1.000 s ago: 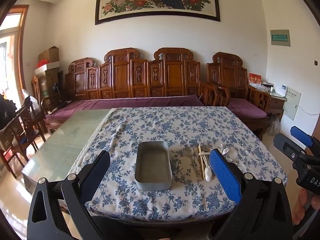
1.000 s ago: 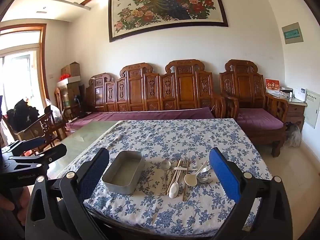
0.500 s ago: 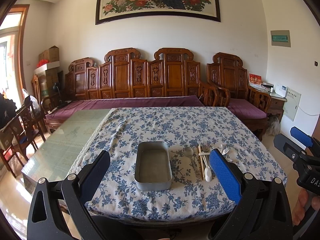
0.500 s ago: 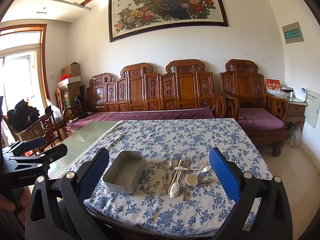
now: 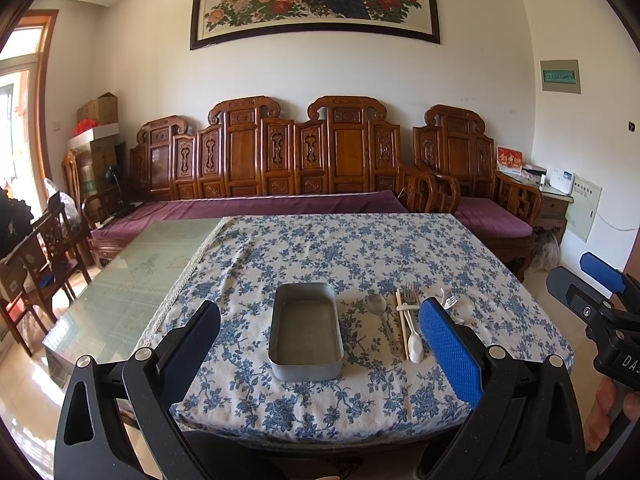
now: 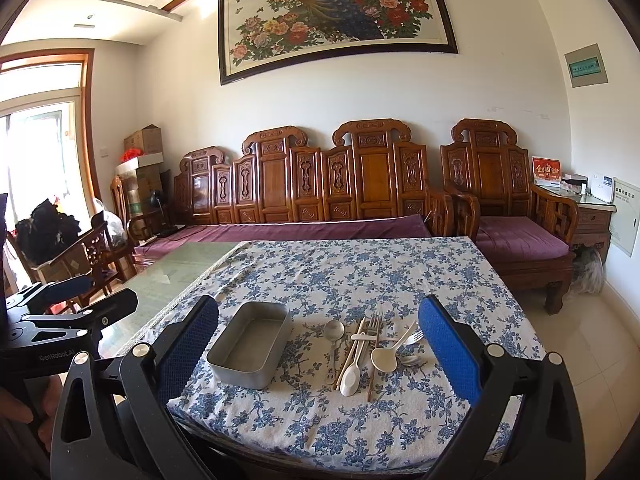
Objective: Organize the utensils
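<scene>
Tablecloth (image 6: 360, 276): white, blue floral print. Tin (image 6: 250, 344) dull grey. My pads (image 6: 450, 354) blue, dimpled. Spoons (image 6: 350, 376) cream-white. Sofa cushions (image 6: 288, 232) purple, wood frames reddish-brown.

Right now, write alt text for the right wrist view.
An open right gripper hovers short of a floral-clothed table holding an empty metal tin beside a loose pile of utensils. A carved wooden bench lines the wall behind.

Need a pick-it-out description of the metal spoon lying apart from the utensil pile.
On the floral tablecloth, find the grey metal tin near the front edge. Just right of it lies the metal spoon, bowl pointing away. It lies alone, between the tin and the utensil pile, which holds the white spoons.
</scene>
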Action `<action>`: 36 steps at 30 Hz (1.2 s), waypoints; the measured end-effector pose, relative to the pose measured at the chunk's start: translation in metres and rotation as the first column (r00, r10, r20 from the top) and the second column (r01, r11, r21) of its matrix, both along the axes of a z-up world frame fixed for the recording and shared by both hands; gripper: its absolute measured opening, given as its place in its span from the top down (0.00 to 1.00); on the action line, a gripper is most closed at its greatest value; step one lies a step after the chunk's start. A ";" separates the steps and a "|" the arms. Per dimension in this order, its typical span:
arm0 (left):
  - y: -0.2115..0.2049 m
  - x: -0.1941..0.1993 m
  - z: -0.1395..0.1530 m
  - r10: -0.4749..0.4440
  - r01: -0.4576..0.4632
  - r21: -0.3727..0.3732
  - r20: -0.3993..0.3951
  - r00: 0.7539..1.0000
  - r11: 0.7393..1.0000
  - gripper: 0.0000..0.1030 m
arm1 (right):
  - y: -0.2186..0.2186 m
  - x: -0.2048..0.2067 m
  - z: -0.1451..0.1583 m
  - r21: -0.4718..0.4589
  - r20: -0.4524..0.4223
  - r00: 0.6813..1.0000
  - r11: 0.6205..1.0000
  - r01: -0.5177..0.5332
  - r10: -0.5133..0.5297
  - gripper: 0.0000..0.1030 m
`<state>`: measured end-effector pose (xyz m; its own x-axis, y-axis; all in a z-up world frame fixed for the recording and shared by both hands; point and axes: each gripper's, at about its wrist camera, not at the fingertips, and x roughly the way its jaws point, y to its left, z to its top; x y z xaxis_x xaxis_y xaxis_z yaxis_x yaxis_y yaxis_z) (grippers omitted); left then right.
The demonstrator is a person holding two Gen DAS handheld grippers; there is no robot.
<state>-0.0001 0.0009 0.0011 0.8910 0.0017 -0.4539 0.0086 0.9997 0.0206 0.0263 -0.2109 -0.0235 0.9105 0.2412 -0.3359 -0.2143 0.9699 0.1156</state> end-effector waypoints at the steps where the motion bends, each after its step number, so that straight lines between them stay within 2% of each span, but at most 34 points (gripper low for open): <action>1: 0.000 0.000 0.000 0.000 0.000 0.000 0.000 1.000 1.000 0.06 | 0.000 0.000 0.000 0.000 0.000 1.000 1.000 0.000 0.000 0.03; 36: -0.004 -0.001 0.011 -0.003 0.003 0.001 0.002 1.000 1.000 0.06 | 0.001 -0.005 0.010 0.002 0.006 1.000 1.000 -0.006 0.006 0.03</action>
<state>-0.0014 -0.0030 0.0124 0.8918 -0.0007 -0.4524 0.0119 0.9997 0.0219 0.0216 -0.2102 -0.0135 0.9110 0.2471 -0.3302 -0.2205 0.9684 0.1165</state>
